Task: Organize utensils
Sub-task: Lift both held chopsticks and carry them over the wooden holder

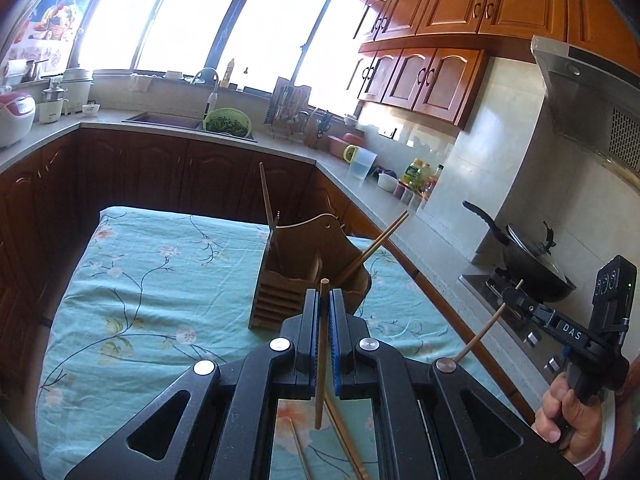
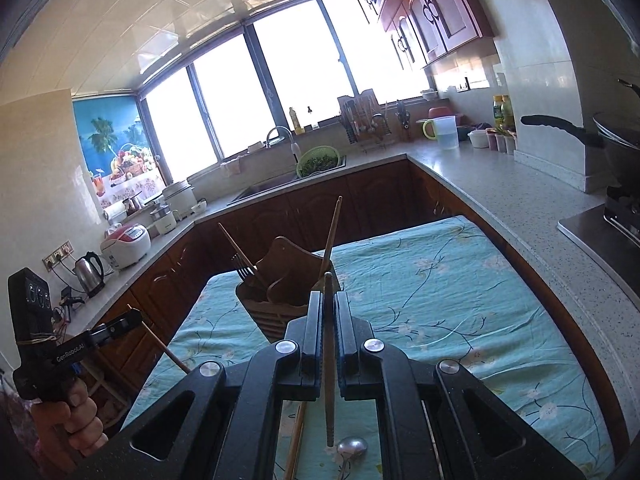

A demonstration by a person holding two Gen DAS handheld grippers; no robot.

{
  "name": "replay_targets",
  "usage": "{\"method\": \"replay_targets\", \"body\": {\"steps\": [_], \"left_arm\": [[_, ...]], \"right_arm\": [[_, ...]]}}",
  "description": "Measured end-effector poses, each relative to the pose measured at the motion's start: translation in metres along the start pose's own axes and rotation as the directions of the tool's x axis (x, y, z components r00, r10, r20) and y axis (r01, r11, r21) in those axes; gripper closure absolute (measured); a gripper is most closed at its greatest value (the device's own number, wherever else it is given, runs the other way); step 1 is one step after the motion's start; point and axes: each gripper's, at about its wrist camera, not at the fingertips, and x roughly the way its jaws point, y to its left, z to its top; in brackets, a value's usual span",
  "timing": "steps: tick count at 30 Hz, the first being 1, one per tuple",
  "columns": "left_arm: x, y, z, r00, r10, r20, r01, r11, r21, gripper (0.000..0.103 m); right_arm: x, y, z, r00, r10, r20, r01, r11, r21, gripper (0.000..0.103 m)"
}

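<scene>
The work is partly done. A wooden utensil holder (image 1: 308,276) stands on the desk (image 1: 160,280), which is covered with a pale green flowered cloth, toward its far edge and about midway between the side edges. Some pieces are already in it: a pair of chopsticks (image 1: 380,242) leans out of the right-hand compartment, and a single stick (image 1: 266,196) stands with a fork (image 1: 275,222) in the left-hand compartment. In the right wrist view the same fork (image 2: 242,266) shows at the holder's left side.

Both hands are carrying the next pieces. The left tongs (image 1: 325,300) are closed narrowly on one chopstick (image 1: 321,356), which runs upright between the blue pads, its top just above the fingertips and its lower end hanging over the cloth. The right tongs (image 2: 328,304) are likewise clamped on a chopstick (image 2: 329,360), held nearly upright, just in front of the holder (image 2: 280,280). Both sets of tongs hover on the near side of the holder, above the desk, neither yet over a compartment.

More remains near the desk's near edge. Beneath the left tongs lie loose chopsticks (image 1: 348,444) on the cloth, and beneath the right tongs a metal spoon (image 2: 351,450) lies beside more chopsticks (image 2: 295,444). Judging from this, the two held sticks must still go into the holder, then the loose pieces and the spoon.
</scene>
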Motion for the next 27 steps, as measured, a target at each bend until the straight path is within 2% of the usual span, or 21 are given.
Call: {"method": "replay_targets", "body": {"steps": [11,16,21,27], "left_arm": [[-0.001,0.004,0.007,0.999,0.011,0.041,-0.010,1.000,-0.007,0.100],[0.002,0.006,0.024,0.996,0.006,0.087,-0.005,1.000,-0.004,0.100],[0.004,0.005,0.052,0.985,0.017,0.174,-0.021,1.000,0.021,0.100],[0.022,0.006,0.080,0.962,0.037,0.270,-0.048,0.998,0.032,0.100]], "right_arm": [[0.006,0.006,0.008,1.000,0.012,0.025,-0.012,1.000,-0.004,0.098],[0.015,0.013,0.026,0.998,0.027,0.057,-0.026,1.000,-0.010,0.098],[0.025,0.027,0.056,0.992,0.045,0.122,-0.042,0.999,-0.027,0.098],[0.052,0.039,0.091,0.979,0.057,0.195,-0.051,0.998,-0.036,0.098]]}}
